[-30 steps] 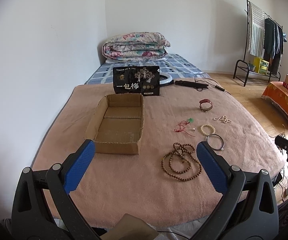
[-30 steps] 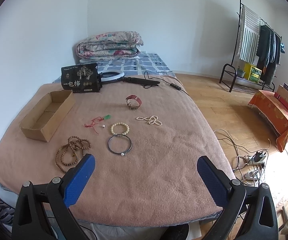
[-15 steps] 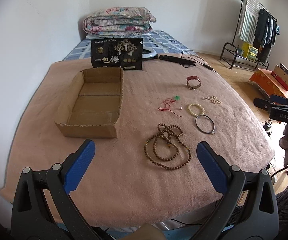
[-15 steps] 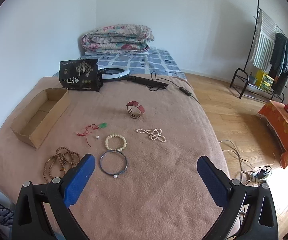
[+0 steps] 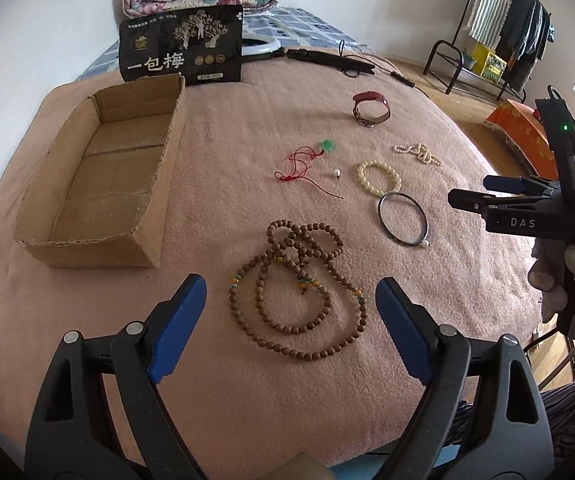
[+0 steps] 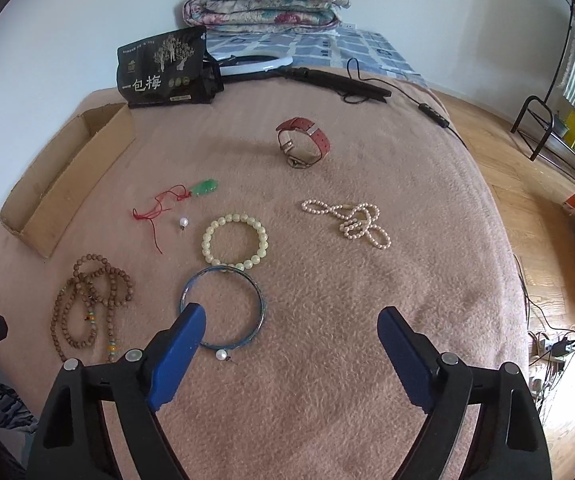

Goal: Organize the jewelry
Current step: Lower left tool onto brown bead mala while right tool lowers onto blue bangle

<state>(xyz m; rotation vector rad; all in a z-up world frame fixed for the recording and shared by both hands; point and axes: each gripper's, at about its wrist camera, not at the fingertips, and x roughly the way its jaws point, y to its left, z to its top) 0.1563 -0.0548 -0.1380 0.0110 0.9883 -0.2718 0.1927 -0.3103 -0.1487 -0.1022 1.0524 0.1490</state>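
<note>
Jewelry lies on a pink blanket (image 5: 215, 160). An empty cardboard box (image 5: 99, 172) sits at the left. My left gripper (image 5: 291, 304) is open, just above the brown bead necklace (image 5: 299, 292). My right gripper (image 6: 291, 340) is open, with its left finger over the dark metal bangle (image 6: 223, 308). Beyond lie a cream bead bracelet (image 6: 235, 244), a pearl strand (image 6: 351, 222), a red-strap watch (image 6: 303, 144), a red cord with a green pendant (image 6: 183, 200) and a loose pearl (image 6: 184, 223). The right gripper also shows in the left wrist view (image 5: 503, 192).
A black snack bag (image 5: 181, 46) stands behind the box. A ring light (image 6: 255, 65) and its black cable (image 6: 339, 82) lie at the far edge. A folded quilt (image 6: 263, 4) is on the bed behind. A clothes rack (image 5: 499, 32) and wooden floor are to the right.
Both grippers have moved forward and down toward the blanket. The left now hovers over the brown bead necklace, the right over the metal bangle. Both stay open.
</note>
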